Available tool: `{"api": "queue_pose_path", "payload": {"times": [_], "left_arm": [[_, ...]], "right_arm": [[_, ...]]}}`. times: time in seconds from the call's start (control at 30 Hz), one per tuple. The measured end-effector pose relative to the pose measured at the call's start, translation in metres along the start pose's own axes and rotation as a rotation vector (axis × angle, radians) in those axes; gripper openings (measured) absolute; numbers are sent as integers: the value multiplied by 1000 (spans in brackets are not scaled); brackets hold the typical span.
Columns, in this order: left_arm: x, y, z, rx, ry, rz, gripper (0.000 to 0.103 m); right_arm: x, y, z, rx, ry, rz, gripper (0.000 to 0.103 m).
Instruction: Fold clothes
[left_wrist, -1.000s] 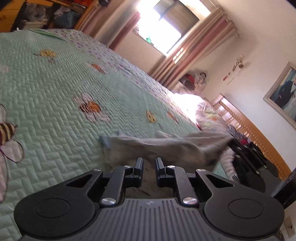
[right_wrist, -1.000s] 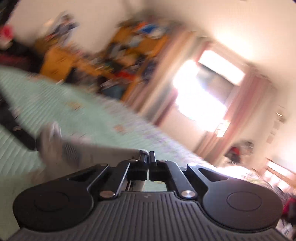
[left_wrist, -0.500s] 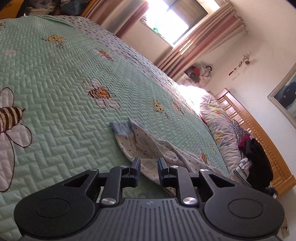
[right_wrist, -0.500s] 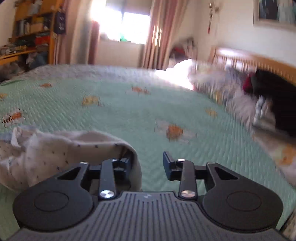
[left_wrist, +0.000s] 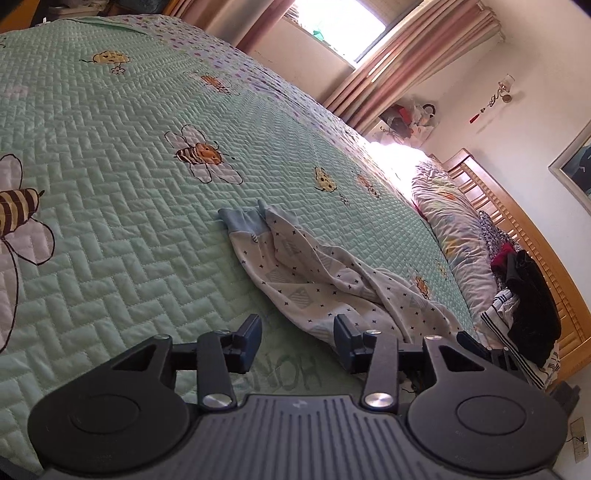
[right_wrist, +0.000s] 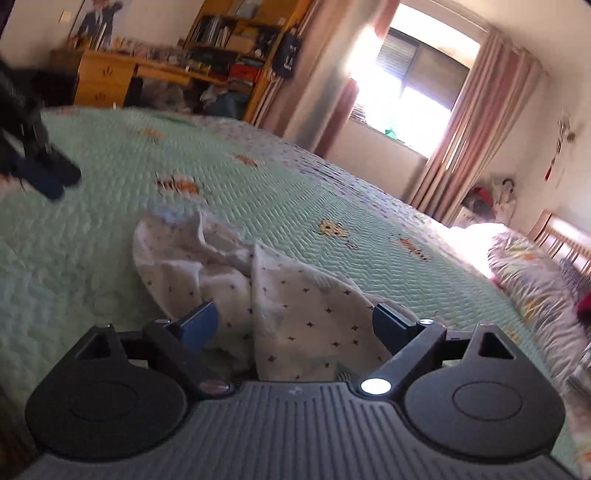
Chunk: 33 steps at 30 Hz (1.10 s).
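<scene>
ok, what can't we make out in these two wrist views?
- Garment near end: hidden behind the left gripper body in the left wrist view.
- Garment type: bunched, not readable in either view.
- Left gripper in the right wrist view: blurred, cut by the frame edge.
- Quilt lettering: partly covered by the fingers.

Garment (left_wrist: 314, 273): small white piece printed with tiny dark stars, pale blue cuffs (left_wrist: 242, 218) at its far end. It lies crumpled and unfolded on my green quilted bedspread (left_wrist: 110, 155), stretched lengthwise with loose ridges. In my right view its near end (right_wrist: 306, 314) is bunched in folds.
</scene>
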<state>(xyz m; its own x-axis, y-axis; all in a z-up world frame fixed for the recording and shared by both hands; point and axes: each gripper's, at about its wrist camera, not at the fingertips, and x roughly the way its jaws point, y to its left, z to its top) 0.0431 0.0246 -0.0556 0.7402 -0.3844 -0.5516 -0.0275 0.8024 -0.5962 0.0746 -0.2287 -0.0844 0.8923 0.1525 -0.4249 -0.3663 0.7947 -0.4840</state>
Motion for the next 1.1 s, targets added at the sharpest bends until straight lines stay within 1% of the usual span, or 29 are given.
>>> {"api": "queue_pose_path", "payload": {"times": [0.03, 0.07, 0.1, 0.13, 0.17, 0.2, 0.23, 0.27, 0.4, 0.47, 0.57, 0.6, 0.73, 0.83, 0.9, 0.93, 0.97, 1.0, 1.03, 1.07, 1.1], "left_arm": [[-2, 1, 0, 1, -2, 7, 50], [-4, 3, 0, 3, -4, 14, 51], [-4, 5, 1, -1, -5, 16, 53], [-5, 8, 1, -7, -4, 20, 54], [-4, 10, 0, -13, -3, 23, 56], [-2, 11, 0, -20, 7, 25, 56], [1, 13, -1, -26, 16, 26, 56], [3, 14, -2, -32, 26, 28, 56], [9, 14, -7, -34, 58, 8, 57], [9, 15, -9, -34, 66, 9, 58], [6, 18, -10, -37, 65, 17, 59], [4, 19, -10, -37, 63, 18, 61], [0, 26, -10, -44, 52, 22, 65], [5, 26, -10, -52, 74, 3, 65], [11, 17, -14, -19, 97, -11, 66], [14, 12, -16, -2, 109, -19, 67], [16, 7, -18, 14, 120, -26, 67], [19, 2, -21, 34, 131, -35, 68], [21, -3, -24, 54, 142, -45, 69], [23, -8, -27, 77, 156, -47, 69], [25, -12, -29, 92, 166, -43, 70]], "right_arm": [[6, 9, -2, -65, 28, -27, 91], [10, 12, -5, -109, 40, -32, 91], [13, 11, -9, -122, 33, -34, 90], [12, 7, -10, -113, 22, -40, 83], [11, 1, -10, -87, 17, -46, 62], [10, -8, -8, -60, 19, -53, 49], [10, -17, -6, -36, 23, -63, 18], [9, -23, -4, -42, 12, -88, 3], [-2, -36, 14, -173, -111, -246, 3], [-7, -48, 32, -222, -170, -325, 3], [-15, -69, 60, -275, -239, -435, 3], [-20, -77, 69, -286, -262, -471, 3], [-55, -113, 94, -269, -357, -608, 3], [-85, -137, 99, -193, -405, -672, 3], [-94, -154, 96, -155, -381, -701, 3], [-91, -164, 92, -134, -340, -712, 3], [-83, -176, 85, -109, -281, -721, 5], [-74, -188, 75, -74, -206, -722, 8], [-63, -202, 60, -22, -98, -705, 15], [-49, -216, 42, 39, 16, -667, 16], [-36, -226, 22, 102, 109, -625, 17]]}}
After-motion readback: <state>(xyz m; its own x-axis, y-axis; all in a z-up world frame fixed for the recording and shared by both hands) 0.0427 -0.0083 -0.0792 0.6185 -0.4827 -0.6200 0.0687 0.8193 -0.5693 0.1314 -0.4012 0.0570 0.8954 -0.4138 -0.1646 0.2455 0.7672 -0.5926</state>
